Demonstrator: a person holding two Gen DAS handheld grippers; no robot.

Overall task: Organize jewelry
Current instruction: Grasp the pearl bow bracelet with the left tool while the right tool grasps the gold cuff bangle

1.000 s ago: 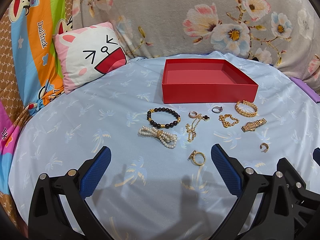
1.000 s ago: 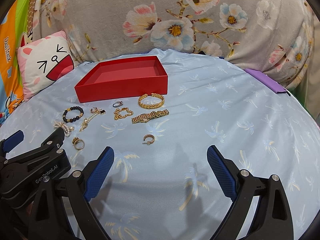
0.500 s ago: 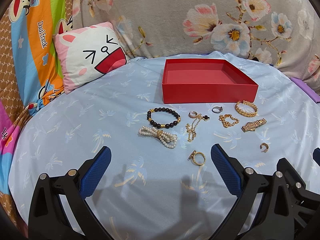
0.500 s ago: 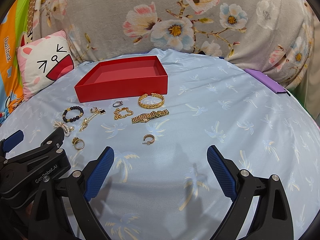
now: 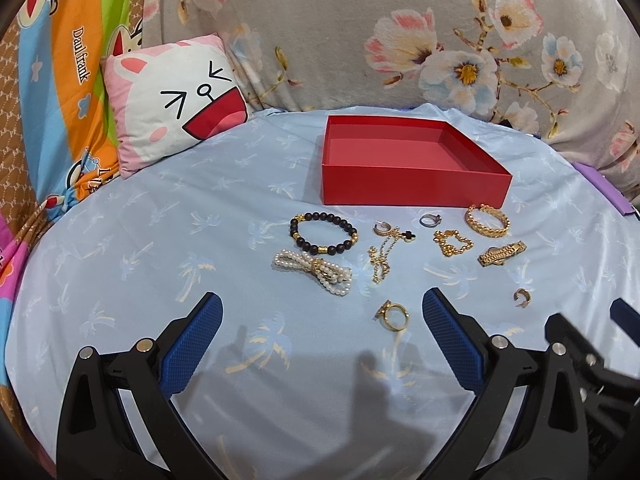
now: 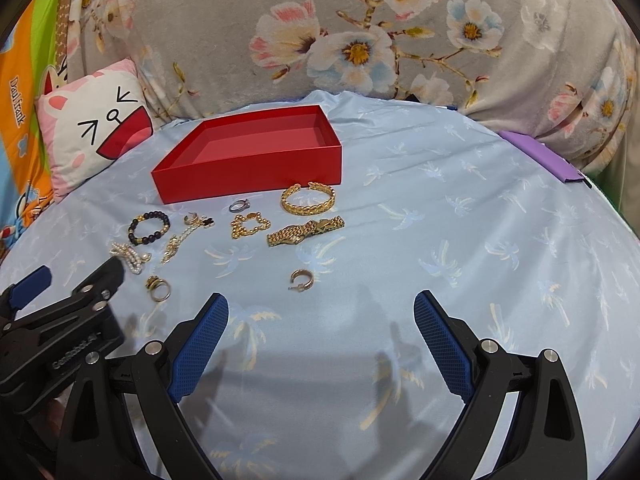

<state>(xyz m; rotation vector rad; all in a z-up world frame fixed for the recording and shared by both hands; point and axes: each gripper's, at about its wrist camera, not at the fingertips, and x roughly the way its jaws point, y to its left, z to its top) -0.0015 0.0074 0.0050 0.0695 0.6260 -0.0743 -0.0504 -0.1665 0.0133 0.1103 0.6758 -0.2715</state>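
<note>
An empty red box (image 5: 412, 182) (image 6: 256, 178) stands on the light blue sheet. In front of it lie a black bead bracelet (image 5: 323, 233), a pearl bracelet (image 5: 314, 272), a gold chain (image 5: 382, 258), a gold ring (image 5: 394, 317) (image 6: 158, 288), a gold cuff (image 5: 487, 221) (image 6: 307, 199), a gold watch (image 5: 501, 254) (image 6: 306, 231), a silver ring (image 5: 430, 220) and a hoop earring (image 5: 522, 298) (image 6: 301, 278). My left gripper (image 5: 322, 314) is open, just short of the gold ring. My right gripper (image 6: 322, 312) is open, just short of the hoop earring.
A pink cartoon pillow (image 5: 176, 96) leans at the back left. A grey floral blanket (image 5: 400, 32) rises behind the box. A purple flat item (image 6: 542, 156) lies at the right edge of the sheet. A colourful cartoon sheet (image 5: 52, 60) is at far left.
</note>
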